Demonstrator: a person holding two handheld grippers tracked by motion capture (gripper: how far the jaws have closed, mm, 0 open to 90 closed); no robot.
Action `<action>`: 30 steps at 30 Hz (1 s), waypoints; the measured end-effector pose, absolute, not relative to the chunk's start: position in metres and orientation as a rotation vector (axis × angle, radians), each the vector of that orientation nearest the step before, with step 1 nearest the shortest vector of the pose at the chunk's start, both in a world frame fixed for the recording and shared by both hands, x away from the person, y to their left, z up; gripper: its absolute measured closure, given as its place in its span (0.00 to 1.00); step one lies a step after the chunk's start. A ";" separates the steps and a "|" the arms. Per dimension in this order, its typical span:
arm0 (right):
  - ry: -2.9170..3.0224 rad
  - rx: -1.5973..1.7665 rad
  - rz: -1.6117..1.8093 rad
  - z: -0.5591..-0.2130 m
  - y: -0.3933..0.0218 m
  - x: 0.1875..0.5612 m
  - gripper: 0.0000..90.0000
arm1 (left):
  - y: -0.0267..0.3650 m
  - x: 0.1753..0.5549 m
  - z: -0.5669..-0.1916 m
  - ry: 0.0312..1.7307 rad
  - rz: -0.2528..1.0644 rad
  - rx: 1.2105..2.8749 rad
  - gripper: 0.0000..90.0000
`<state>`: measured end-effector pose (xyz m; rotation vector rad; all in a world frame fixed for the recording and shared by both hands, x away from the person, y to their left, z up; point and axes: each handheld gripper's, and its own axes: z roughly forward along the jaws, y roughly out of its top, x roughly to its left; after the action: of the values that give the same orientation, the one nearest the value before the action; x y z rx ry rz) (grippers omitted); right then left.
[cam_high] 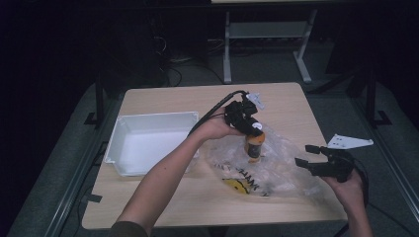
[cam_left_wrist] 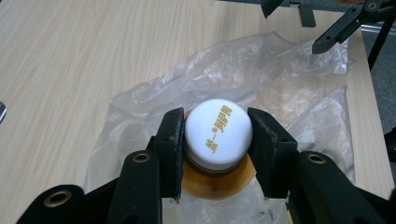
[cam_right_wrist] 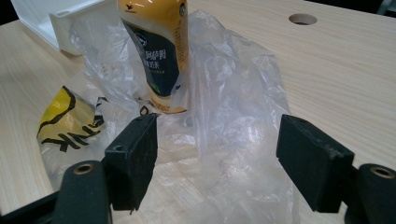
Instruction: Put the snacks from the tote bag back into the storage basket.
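Pale wooden surface under dim light, with the room behind it too dark to read. Between the fingers of the left gripper sits the white cap of an orange bottle; both pads touch the cap's sides, so the fingers hold it from above. Below the cap the bottle's body is mostly hidden in the left gripper view, and the cap's small gold print is hard to make out. The bottle stands upright on a crumpled clear plastic bag. The right gripper has its fingers wide apart with nothing clamped; bag film lies between and ahead of them, the bottle beyond. A white tray, cut off in the right gripper view, lies past the bottle.
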<state>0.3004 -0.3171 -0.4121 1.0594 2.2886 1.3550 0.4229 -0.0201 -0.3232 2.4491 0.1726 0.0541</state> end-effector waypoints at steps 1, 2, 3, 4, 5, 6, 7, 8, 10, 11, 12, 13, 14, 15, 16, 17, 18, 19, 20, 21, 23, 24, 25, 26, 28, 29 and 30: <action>2.290 1.060 1.354 -0.412 -0.317 0.300 0.31 | -0.020 0.423 -0.323 0.170 0.053 2.452 0.65; 2.289 1.059 1.353 -0.412 -0.317 0.300 0.31 | -0.021 0.423 -0.323 0.168 0.053 2.456 0.65; 2.288 1.059 1.352 -0.412 -0.317 0.300 0.31 | -0.021 0.423 -0.322 0.169 0.052 2.460 0.65; 2.288 1.059 1.353 -0.412 -0.318 0.301 0.31 | -0.022 0.423 -0.322 0.167 0.056 2.466 0.65; 2.288 1.062 1.353 -0.412 -0.318 0.301 0.31 | -0.022 0.423 -0.322 0.170 0.054 2.467 0.65; 2.288 1.063 1.352 -0.413 -0.318 0.301 0.30 | -0.022 0.424 -0.321 0.170 0.053 2.471 0.65; 2.289 1.065 1.350 -0.413 -0.317 0.301 0.30 | -0.023 0.424 -0.321 0.170 0.052 2.477 0.65; 2.288 1.064 1.347 -0.413 -0.317 0.301 0.30 | -0.023 0.423 -0.320 0.173 0.055 2.480 0.65; 2.287 1.064 1.342 -0.413 -0.317 0.301 0.29 | -0.024 0.423 -0.320 0.171 0.057 2.488 0.65; 2.287 1.064 1.340 -0.413 -0.317 0.301 0.29 | -0.025 0.423 -0.319 0.171 0.061 2.492 0.65; 2.287 1.064 1.336 -0.413 -0.317 0.301 0.29 | -0.025 0.423 -0.319 0.172 0.063 2.492 0.65; 2.286 1.063 1.335 -0.413 -0.317 0.301 0.29 | -0.025 0.423 -0.319 0.172 0.062 2.494 0.65; 2.286 1.066 1.333 -0.413 -0.317 0.301 0.29 | -0.025 0.423 -0.319 0.171 0.063 2.496 0.65; 2.285 1.071 1.328 -0.413 -0.318 0.301 0.28 | -0.026 0.422 -0.319 0.173 0.063 2.497 0.65; 2.285 1.074 1.327 -0.413 -0.318 0.301 0.28 | -0.026 0.423 -0.318 0.175 0.062 2.498 0.65; 2.285 1.076 1.325 -0.413 -0.318 0.301 0.28 | -0.026 0.422 -0.318 0.185 0.060 2.498 0.65; 2.283 1.077 1.323 -0.414 -0.318 0.301 0.28 | -0.027 0.423 -0.318 0.192 0.061 2.497 0.65; 2.282 1.077 1.321 -0.414 -0.319 0.302 0.28 | -0.027 0.422 -0.318 0.192 0.061 2.500 0.65; 2.281 1.077 1.319 -0.414 -0.319 0.302 0.28 | -0.028 0.422 -0.317 0.184 0.063 2.508 0.65; 2.281 1.077 1.319 -0.414 -0.319 0.302 0.28 | -0.029 0.422 -0.317 0.177 0.068 2.509 0.65; 2.279 1.078 1.317 -0.414 -0.320 0.302 0.28 | -0.030 0.421 -0.316 0.179 0.065 2.517 0.66; 2.277 1.081 1.318 -0.414 -0.320 0.302 0.28 | -0.031 0.421 -0.315 0.171 0.068 2.520 0.66; 2.277 1.082 1.318 -0.414 -0.320 0.302 0.28 | -0.031 0.420 -0.314 0.174 0.064 2.522 0.66; 2.277 1.080 1.318 -0.414 -0.321 0.302 0.28 | -0.032 0.420 -0.313 0.170 0.069 2.518 0.66; 2.273 1.084 1.319 -0.413 -0.321 0.301 0.28 | -0.033 0.420 -0.309 0.157 0.073 2.517 0.66; 2.270 1.086 1.319 -0.413 -0.321 0.301 0.28 | -0.034 0.419 -0.307 0.163 0.067 2.514 0.66; 2.269 1.088 1.320 -0.413 -0.322 0.300 0.28 | -0.034 0.418 -0.306 0.154 0.071 2.519 0.66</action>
<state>0.3004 -0.3217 -0.4130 1.0880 2.2688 1.3204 0.4178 -0.0344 -0.3060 2.5190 0.1540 0.0713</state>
